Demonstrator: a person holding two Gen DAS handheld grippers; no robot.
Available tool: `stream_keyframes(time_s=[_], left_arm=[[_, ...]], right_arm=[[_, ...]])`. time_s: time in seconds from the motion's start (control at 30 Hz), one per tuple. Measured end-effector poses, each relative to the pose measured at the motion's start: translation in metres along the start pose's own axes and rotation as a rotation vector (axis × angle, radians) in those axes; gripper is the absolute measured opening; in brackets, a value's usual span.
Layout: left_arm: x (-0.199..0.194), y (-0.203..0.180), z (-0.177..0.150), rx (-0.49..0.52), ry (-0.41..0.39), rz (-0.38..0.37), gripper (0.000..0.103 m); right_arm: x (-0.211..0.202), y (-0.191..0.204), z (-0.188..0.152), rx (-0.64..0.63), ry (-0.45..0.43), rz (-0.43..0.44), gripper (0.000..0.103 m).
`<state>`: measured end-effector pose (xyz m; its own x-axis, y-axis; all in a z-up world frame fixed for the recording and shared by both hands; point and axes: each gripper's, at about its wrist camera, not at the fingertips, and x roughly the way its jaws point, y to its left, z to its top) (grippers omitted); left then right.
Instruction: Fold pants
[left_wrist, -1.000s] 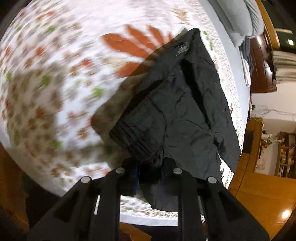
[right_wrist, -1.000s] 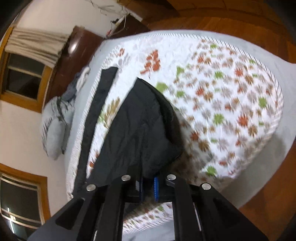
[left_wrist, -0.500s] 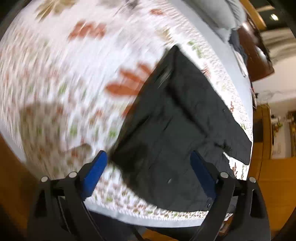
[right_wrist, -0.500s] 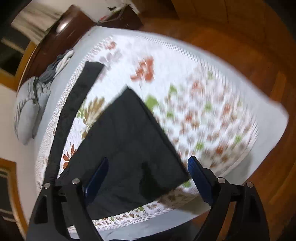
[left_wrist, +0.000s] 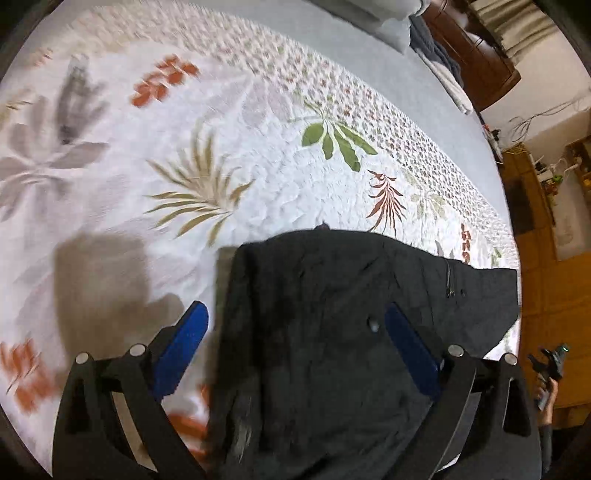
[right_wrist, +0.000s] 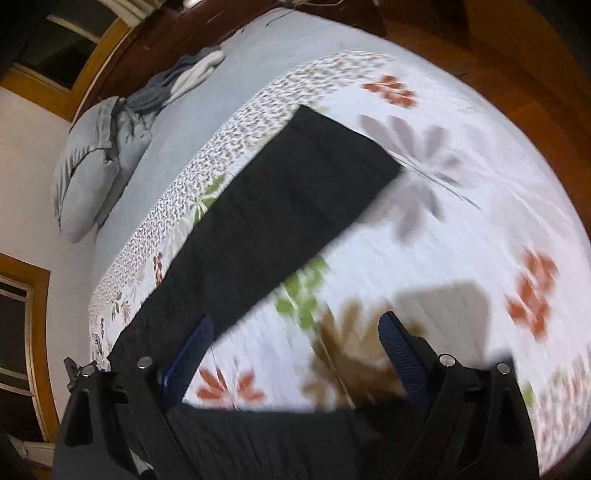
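Right wrist view alone shows pillow (right_wrist: 86, 173); both grippers spread above pants (left_wrist: 332, 332).

No text, label, brand, number or sign is being shown legibly in either view.
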<state>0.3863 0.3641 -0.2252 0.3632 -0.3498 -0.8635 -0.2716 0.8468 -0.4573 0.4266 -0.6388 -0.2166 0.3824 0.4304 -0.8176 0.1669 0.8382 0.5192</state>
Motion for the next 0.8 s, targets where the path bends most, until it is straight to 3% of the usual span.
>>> stream_keyframes(time_s=[0.17, 0.3, 0.37, 0.4, 0.53, 0.8], left_arm=[[0.041, 0.008, 0.019, 0.033, 0.081, 0.047, 0.096], [0.058, 0.009, 0.024, 0.058, 0.120, 0.030, 0.095], [0.062, 0.007, 0.023, 0.081, 0.125, 0.032, 0.082], [0.063, 0.006, 0.023, 0.093, 0.131, 0.033, 0.062], [0.067, 0.011, 0.023, 0.089, 0.121, 0.042, 0.050], [0.067, 0.022, 0.027, 0.069, 0.126, 0.003, 0.039]], right_arm=[[0.043, 0.021, 0.054, -0.053, 0.027, -0.010, 0.093], [0.062, 0.028, 0.092, -0.112, 0.054, -0.037, 0.094], [0.068, 0.026, 0.114, -0.139, 0.057, -0.065, 0.094], [0.069, 0.025, 0.125, -0.142, 0.052, -0.074, 0.094], [0.079, 0.010, 0.159, -0.137, 0.035, -0.090, 0.096], [0.136, -0.002, 0.217, -0.207, 0.092, -0.106, 0.096]])
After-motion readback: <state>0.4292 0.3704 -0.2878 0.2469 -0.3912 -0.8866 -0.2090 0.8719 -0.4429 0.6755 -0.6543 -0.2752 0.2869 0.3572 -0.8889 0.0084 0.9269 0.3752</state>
